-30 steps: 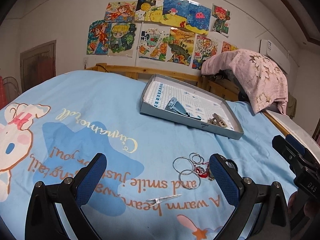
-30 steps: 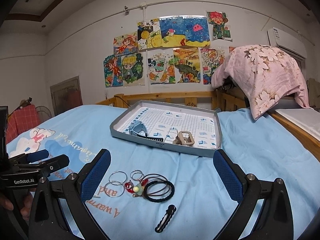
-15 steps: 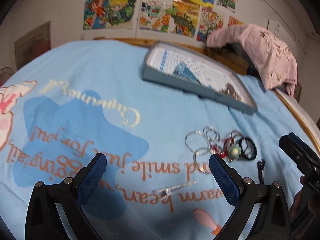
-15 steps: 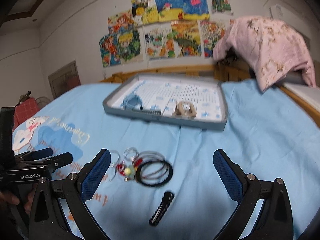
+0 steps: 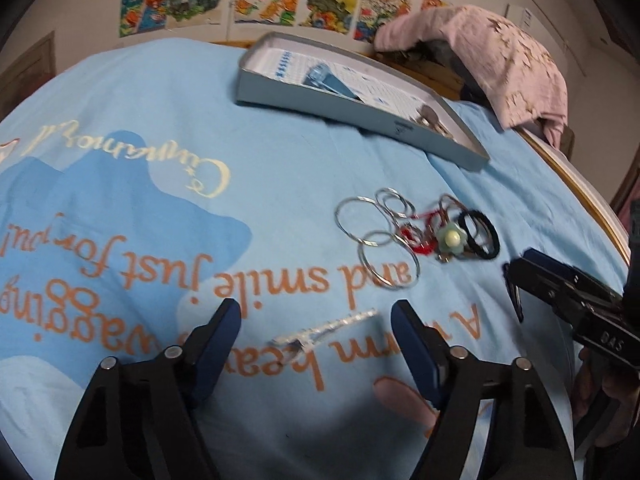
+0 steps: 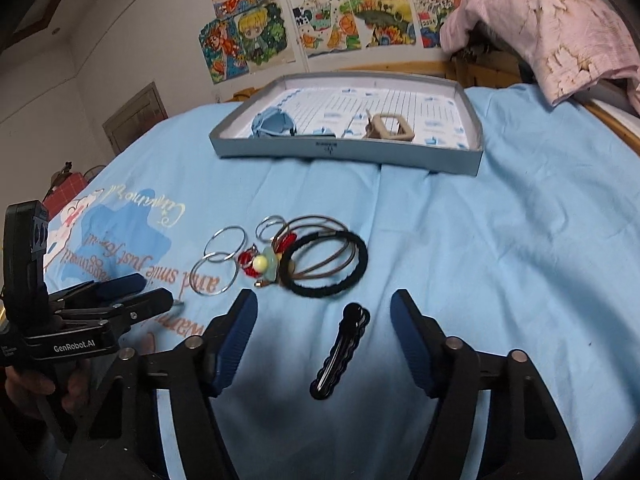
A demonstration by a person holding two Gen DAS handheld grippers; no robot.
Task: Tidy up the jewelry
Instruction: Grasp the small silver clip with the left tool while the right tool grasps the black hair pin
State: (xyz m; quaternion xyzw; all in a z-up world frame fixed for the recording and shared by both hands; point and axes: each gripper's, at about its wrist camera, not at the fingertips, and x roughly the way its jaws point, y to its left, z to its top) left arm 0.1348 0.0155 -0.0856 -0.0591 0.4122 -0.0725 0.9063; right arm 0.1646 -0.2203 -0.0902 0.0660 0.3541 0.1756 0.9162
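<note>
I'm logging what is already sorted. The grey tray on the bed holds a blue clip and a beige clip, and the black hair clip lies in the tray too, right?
Not quite. The black hair clip lies on the blue bedsheet, between the right gripper's open fingers, as the right wrist view shows. The grey tray does hold the blue clip and beige clip.

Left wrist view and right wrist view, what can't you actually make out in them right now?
- Silver hair clip, left wrist view: motion blur smears its detail.
- Black hair clip: clear in the right wrist view, but mostly hidden behind the right gripper in the left wrist view.
- Tray contents: the blue item and tan clip are too small and far to identify.
</note>
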